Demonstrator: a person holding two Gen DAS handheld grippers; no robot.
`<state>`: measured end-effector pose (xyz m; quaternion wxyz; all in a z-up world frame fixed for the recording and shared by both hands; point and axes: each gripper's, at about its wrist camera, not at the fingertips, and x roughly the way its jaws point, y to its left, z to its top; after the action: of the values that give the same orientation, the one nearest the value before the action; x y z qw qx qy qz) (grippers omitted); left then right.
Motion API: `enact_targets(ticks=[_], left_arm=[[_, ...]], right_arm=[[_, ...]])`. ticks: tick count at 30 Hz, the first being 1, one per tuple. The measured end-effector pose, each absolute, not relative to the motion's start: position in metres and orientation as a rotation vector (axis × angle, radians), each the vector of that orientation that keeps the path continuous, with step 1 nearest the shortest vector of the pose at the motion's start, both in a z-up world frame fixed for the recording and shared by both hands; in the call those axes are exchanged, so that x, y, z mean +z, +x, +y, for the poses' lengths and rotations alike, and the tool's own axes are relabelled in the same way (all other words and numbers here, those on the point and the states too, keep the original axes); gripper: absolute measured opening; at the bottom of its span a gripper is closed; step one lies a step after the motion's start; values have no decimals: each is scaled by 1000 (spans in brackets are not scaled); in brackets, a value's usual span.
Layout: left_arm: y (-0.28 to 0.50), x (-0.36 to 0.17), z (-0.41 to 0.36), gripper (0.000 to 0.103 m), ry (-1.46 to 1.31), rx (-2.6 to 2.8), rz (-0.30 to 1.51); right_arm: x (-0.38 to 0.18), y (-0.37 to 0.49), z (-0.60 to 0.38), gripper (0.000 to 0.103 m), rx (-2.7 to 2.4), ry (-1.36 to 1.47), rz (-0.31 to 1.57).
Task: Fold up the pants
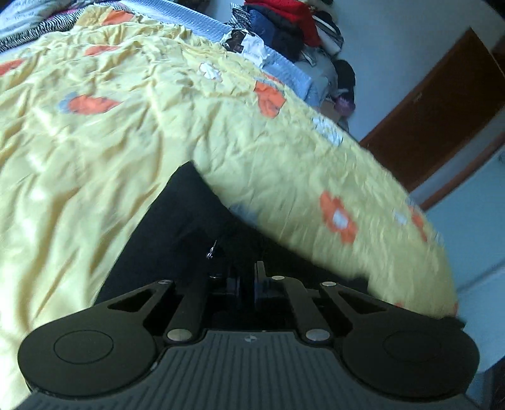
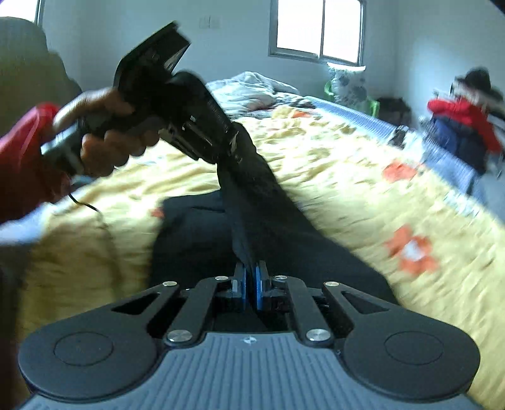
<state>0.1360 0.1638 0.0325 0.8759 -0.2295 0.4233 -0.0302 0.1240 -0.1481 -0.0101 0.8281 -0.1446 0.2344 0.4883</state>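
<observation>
Your right gripper (image 2: 251,280): jaws pressed together on a taut strip of the black pants (image 2: 262,202), blue pads on either side of the cloth edge. Your left gripper (image 1: 246,284): jaws drawn close together, dark cloth of the same pants under and ahead of them; in the right wrist view this gripper is tilted down onto the far end of the raised strip, and the cloth hangs from its tip, so it reads as pinching the pants. Your left hand (image 2: 104,138): wrapped around that gripper's handle, a red sleeve (image 2: 22,157) behind it, a thin black cable trailing below. Pants: dark, partly lifted, stretched as a ridge between the two grippers, the rest lying flat on the bed below them. Yellow bedspread (image 1: 94,142): crumpled, printed with orange and pale flowers, covering the bed under the pants. Pile of clothes (image 1: 284,25): red, blue and dark pieces heaped beyond the far edge of the bed, against the pale wall. Brown door (image 1: 442,104): to the right in the left wrist view. Window (image 2: 318,30): in the wall beyond the head of the bed, with rumpled pale bedding (image 2: 249,88) beneath it. Both views are blurred.
</observation>
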Motion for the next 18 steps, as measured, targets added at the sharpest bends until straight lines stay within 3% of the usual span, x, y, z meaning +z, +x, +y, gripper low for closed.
enact_targets(ticks=[10,16,18], left_arm=[[93,-3,164,10,-370,43,900],[87,-11,139,26,-136,109,833],[84,-8,134,41,-86,121,833]], right_arm=[[-45,72,-138,6,1014,-150,587],[-66,60,-129,7,956,-129,626],[-59,55,-140,10,945,-103,617]])
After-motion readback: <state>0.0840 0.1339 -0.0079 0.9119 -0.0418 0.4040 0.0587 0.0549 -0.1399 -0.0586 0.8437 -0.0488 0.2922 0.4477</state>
